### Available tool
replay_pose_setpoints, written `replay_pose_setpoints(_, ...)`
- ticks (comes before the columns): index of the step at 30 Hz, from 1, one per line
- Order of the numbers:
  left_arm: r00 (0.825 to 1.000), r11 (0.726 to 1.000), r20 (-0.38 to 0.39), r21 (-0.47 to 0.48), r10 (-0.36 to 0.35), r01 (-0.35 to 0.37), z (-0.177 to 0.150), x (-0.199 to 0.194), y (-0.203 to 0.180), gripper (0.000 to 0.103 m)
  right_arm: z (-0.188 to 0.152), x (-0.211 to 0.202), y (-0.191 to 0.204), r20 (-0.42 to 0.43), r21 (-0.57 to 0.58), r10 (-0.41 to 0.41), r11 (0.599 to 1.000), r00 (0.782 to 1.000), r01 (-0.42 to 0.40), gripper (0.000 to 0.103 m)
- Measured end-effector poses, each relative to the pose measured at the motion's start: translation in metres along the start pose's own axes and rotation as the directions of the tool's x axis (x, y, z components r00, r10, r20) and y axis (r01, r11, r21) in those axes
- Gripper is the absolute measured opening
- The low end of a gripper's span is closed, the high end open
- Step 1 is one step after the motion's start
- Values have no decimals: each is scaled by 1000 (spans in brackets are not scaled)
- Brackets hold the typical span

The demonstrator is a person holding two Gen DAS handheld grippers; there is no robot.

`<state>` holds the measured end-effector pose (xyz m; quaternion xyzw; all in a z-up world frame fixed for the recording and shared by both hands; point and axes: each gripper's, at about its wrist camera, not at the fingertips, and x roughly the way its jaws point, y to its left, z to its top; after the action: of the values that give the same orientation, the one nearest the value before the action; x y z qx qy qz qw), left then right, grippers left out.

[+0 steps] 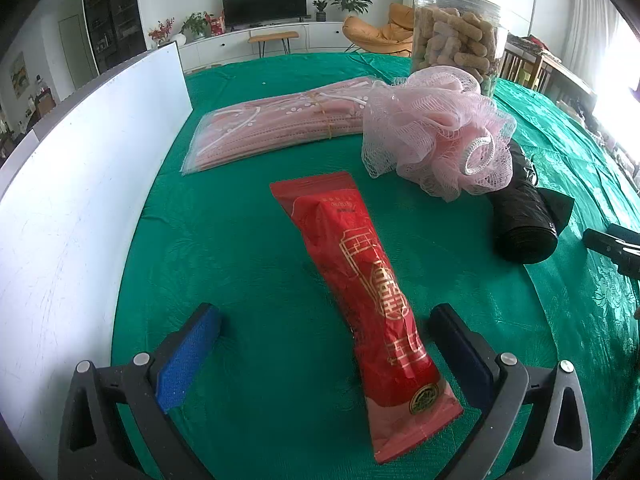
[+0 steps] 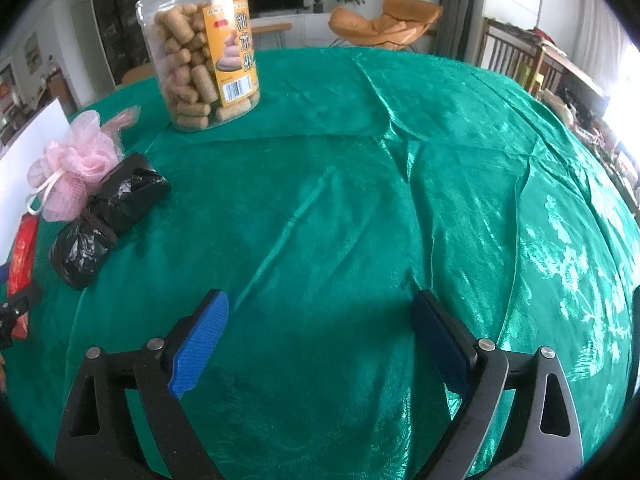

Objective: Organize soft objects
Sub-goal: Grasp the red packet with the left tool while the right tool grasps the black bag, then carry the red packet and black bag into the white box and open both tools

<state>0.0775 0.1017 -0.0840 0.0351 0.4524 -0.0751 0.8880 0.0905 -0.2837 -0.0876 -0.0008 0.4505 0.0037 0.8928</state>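
A long red foil pack (image 1: 368, 280) lies on the green cloth, its near end between the fingers of my left gripper (image 1: 328, 320), which stands wide open without touching it. Beyond it lie a flat pink packet of masks (image 1: 276, 124), a pink mesh bath puff (image 1: 440, 132) and a black roll of plastic bags (image 1: 524, 220). My right gripper (image 2: 320, 312) is open over bare cloth with nothing between its pads. In the right wrist view the puff (image 2: 72, 168), the black roll (image 2: 104, 216) and the red pack (image 2: 22, 256) sit at the far left.
A clear jar of biscuit sticks (image 2: 200, 52) stands at the back of the table. A white board (image 1: 80, 168) stands upright along the left side. The green tablecloth (image 2: 360, 160) is wrinkled. A black tip of the other gripper (image 1: 612, 248) shows at the right edge.
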Motion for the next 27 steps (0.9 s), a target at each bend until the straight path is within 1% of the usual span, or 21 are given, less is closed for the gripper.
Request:
replay_pose_setpoints(1,1000,1000,0,0,0,0,0,0,0,103,3,0,2,-30,17,3,1000,1000,-2,94)
replay_pose_setpoints(2,1000,1000,0,0,0,0,0,0,0,103,8,0,4,-58,49,29,998,998,-26,94)
replay_pose_setpoints(3,1000,1000,0,0,0,0,0,0,0,103,12,-4,7,-66,106,111,989,992,-104,94)
replay_pose_setpoints(4,1000,1000,-1,0,1,-1,0,0,0,103,18,-9,15,-55,163,206,967,977,-195,93)
replay_pose_setpoints(5,1000,1000,-2,-2,1,-1,1,0,0,103,23,-11,23,-50,183,249,954,967,-236,93)
replay_pose_setpoints(6,1000,1000,-6,-5,2,-2,1,0,1,103,30,-14,38,-55,183,297,942,953,-283,93)
replay_pose_setpoints(8,997,1000,-79,-22,10,-12,6,1,-1,103,45,-13,78,-95,114,367,928,925,-356,93)
replay_pose_setpoints(9,995,1000,-98,-26,4,-7,8,0,-2,103,48,-9,93,-121,77,360,933,925,-353,93)
replay_pose_setpoints(11,995,999,-93,-43,-27,23,9,-3,-4,99,53,7,121,-185,3,298,953,937,-302,90)
replay_pose_setpoints(12,996,999,-81,-44,-28,24,9,-6,-4,81,52,11,125,-190,-4,278,959,942,-284,88)
replay_pose_setpoints(13,998,1000,-58,-29,-7,6,9,-11,-4,46,51,13,125,-188,-7,261,964,947,-267,56)
replay_pose_setpoints(14,999,1000,-46,-22,-16,15,10,-14,-3,23,50,12,122,-189,7,267,963,945,-271,48)
replay_pose_setpoints(15,997,998,-53,-36,-59,57,10,-16,0,14,48,9,115,-182,34,283,959,942,-281,47)
replay_pose_setpoints(16,994,993,-50,-69,-96,93,10,-19,6,14,45,2,108,-171,50,285,958,943,-281,46)
replay_pose_setpoints(18,987,979,-15,-129,-159,156,8,-33,17,14,37,-17,91,-133,53,283,959,950,-278,45)
replay_pose_setpoints(20,979,965,20,-167,-201,202,6,-47,22,14,29,-41,71,-101,63,283,959,954,-278,44)
replay_pose_setpoints(22,968,945,51,-210,-245,250,4,-61,25,13,26,-58,59,-79,79,298,953,951,-292,42)
replay_pose_setpoints(23,959,930,76,-235,-271,282,4,-72,29,13,24,-72,55,-62,85,315,947,947,-309,39)
replay_pose_setpoints(25,948,913,115,-257,-297,317,6,-91,35,13,33,-89,59,-42,83,353,934,935,-349,38)
replay_pose_setpoints(26,940,902,148,-269,-307,337,9,-106,42,13,37,-104,68,-26,70,391,919,920,-388,38)
replay_pose_setpoints(27,936,898,180,-275,-302,342,13,-120,52,13,41,-111,77,-17,54,417,908,909,-415,38)
